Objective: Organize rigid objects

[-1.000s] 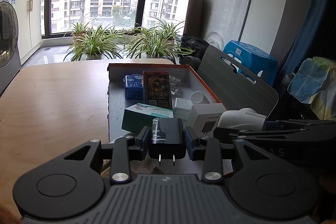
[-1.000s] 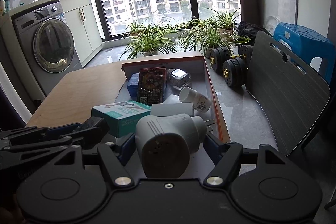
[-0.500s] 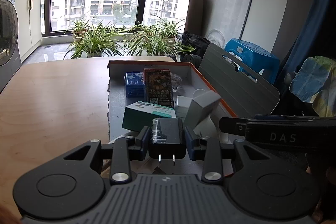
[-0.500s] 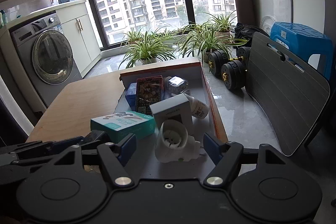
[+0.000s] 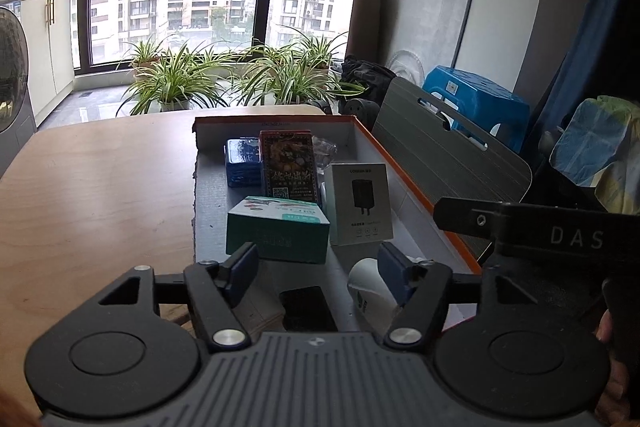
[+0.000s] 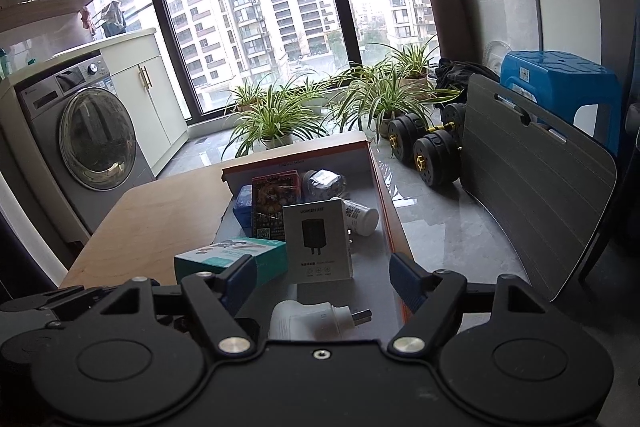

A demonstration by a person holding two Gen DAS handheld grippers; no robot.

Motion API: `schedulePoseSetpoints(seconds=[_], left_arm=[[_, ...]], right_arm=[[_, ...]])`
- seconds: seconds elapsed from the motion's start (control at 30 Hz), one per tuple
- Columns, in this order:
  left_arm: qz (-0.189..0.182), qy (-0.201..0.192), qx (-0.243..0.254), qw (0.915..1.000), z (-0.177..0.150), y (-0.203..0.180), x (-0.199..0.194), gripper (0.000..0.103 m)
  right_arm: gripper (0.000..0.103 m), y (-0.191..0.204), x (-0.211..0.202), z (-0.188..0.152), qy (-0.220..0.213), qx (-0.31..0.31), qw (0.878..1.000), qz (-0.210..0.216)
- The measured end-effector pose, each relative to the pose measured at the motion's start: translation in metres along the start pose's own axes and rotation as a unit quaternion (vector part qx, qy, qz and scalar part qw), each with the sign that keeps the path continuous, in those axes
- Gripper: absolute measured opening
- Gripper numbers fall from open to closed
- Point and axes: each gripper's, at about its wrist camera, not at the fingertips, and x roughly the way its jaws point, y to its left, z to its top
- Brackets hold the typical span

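Observation:
An orange-rimmed white box [image 5: 416, 187] sits on the wooden table [image 5: 100, 195]. Inside are a teal carton [image 5: 278, 229], a white charger box [image 5: 362, 203] standing upright, a dark card pack [image 5: 288, 167] and a blue box [image 5: 242, 161]. My left gripper [image 5: 318, 265] is open; a black charger [image 5: 306, 309] lies below it, with a white plug adapter [image 5: 370, 291] by its right finger. My right gripper [image 6: 324, 277] is open above the white plug adapter [image 6: 316, 319]. A white bottle [image 6: 360, 217] lies behind the charger box [image 6: 318, 239].
The box's orange rim [image 6: 390, 211] runs along the table's right edge. A grey board [image 6: 532, 179], dumbbells [image 6: 424, 147] and a blue stool [image 6: 560, 83] stand on the floor to the right. A washing machine [image 6: 84, 139] and plants [image 6: 280, 119] are beyond the table.
My left gripper opened and let go of the black charger, which now lies in the box. My right gripper released the white adapter and rose. The charger box now stands upright.

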Motion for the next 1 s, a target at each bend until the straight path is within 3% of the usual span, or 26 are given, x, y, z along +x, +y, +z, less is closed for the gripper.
schedulePoseSetpoints(seconds=[0.03,0.23,0.47,0.77,1.0], left_arm=[[0.007,-0.002,-0.002,1.0000,0.001,0.000,-0.003,0.081],[0.037,-0.013,0.004,0.9992,0.006,-0.004,-0.021,0.103],[0.068,-0.013,-0.009,0.9976,0.001,-0.001,-0.039,0.103],[0.106,0.002,-0.022,0.9941,-0.010,0.000,-0.046,0.103],[0.115,0.018,-0.034,0.9926,-0.018,0.004,-0.044,0.103]], right_arm=[[0.089,0.000,-0.001,0.000,-0.002,-0.001,1.000,0.001],[0.095,-0.004,-0.012,0.000,-0.020,0.002,1.000,0.005],[0.097,-0.004,-0.030,0.000,-0.030,-0.013,0.999,0.002],[0.098,0.001,-0.037,-0.010,-0.005,-0.039,0.999,0.017],[0.098,0.007,-0.032,-0.019,0.021,-0.069,0.997,0.012]])
